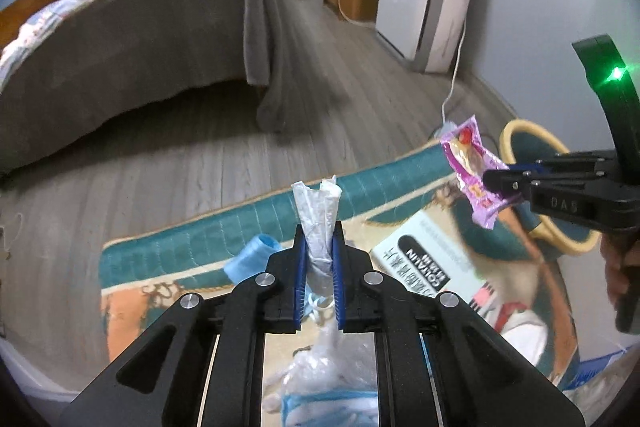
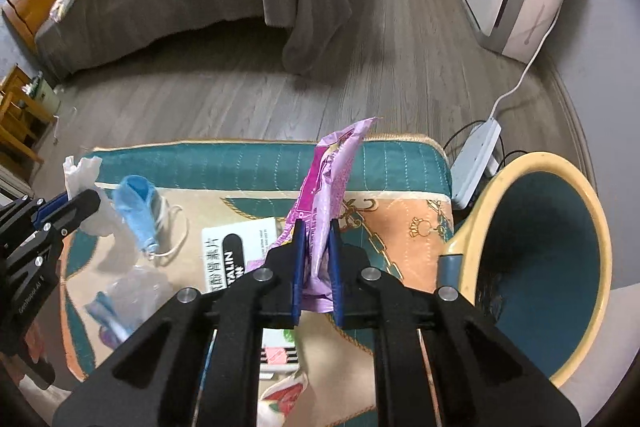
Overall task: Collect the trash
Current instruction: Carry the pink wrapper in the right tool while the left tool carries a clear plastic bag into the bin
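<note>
- Left wrist view: left gripper [image 1: 319,247] clamped on a twisted white plastic wrapper [image 1: 318,223], whose long axis runs straight out along the fingers, free end pointing away from the camera, above the patterned mat [image 1: 240,223]. Right gripper [image 1: 496,183], at far right, pinches a pink snack packet [image 1: 470,171], long axis steeply tilted. Bin [image 1: 520,131] with a yellow rim lies just behind that packet, well apart from the white wrapper; the right hand is judged nearer to it.
- Right wrist view: right gripper [image 2: 316,247] closed on the pink snack packet [image 2: 332,179], long axis leaning up and away, tip toward the floor beyond the mat. Bin [image 2: 592,211] opens just to the right, mouth tilted toward the camera. Blue face mask [image 2: 140,207] and a printed box [image 2: 240,247] lie on the mat, uncollected.
</note>
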Demonstrator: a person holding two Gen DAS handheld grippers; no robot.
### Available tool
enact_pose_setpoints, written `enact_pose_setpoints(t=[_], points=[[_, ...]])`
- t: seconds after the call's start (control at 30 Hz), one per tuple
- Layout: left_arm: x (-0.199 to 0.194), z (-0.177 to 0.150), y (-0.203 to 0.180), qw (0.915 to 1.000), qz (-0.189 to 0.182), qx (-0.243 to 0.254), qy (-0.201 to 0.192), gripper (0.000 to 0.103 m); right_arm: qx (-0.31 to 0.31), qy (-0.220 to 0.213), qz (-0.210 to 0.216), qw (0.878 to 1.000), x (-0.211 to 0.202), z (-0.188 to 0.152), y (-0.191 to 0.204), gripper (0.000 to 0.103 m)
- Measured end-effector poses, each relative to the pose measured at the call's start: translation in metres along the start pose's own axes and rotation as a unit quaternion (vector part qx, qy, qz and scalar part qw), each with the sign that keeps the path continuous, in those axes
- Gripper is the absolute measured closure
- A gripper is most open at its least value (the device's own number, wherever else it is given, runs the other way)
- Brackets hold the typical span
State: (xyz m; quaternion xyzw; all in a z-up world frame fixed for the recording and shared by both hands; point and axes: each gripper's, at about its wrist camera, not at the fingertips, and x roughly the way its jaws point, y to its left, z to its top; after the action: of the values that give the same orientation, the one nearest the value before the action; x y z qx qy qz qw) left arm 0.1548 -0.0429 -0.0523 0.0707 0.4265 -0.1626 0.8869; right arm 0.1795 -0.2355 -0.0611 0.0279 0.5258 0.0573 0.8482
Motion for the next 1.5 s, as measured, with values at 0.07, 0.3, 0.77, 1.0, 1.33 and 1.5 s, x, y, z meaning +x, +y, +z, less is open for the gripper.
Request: enact_pose_setpoints(t=[0.07,0.3,0.77,1.0,1.33,1.5], points=[[-0.014,0.0,-0.006,0.9999,0.0,-0.002,-0.011,0.091,0.001,-0.008,0.004,1.0,-0.011,-0.003,-0.001,0.093],[-0.046,-0.003,-0.023,0.9995,0.005,-0.003,-0.032,0.091,-0.013,-0.033,0.012,0.999,-0.051,-0.02,-0.006,0.093],[-0.043,-0.011,-0.059,0.9993,0.009,0.027,-0.026,0.091,-0.011,-0.05,-0.001,0.999,-0.079,-0.033,-0.037,0.093],[-0.031,-0.01,-0.071,0.9988,0.012,0.042,-0.02,0.091,-0.016,-0.05,-0.013,0.999,-0.074,-0.029,-0.042,0.093],[-0.035,0.008,-0.106,0.997,0.0,0.064,-0.044,0.091,0.026,-0.049,-0.02,0.998,-0.075,-0.03,-0.073,0.093],[-0.028,0.02,-0.126,0.9975,-0.025,0.054,-0.039,0.091,0.057,-0.047,-0.019,0.997,-0.075,-0.032,-0.093,0.093]])
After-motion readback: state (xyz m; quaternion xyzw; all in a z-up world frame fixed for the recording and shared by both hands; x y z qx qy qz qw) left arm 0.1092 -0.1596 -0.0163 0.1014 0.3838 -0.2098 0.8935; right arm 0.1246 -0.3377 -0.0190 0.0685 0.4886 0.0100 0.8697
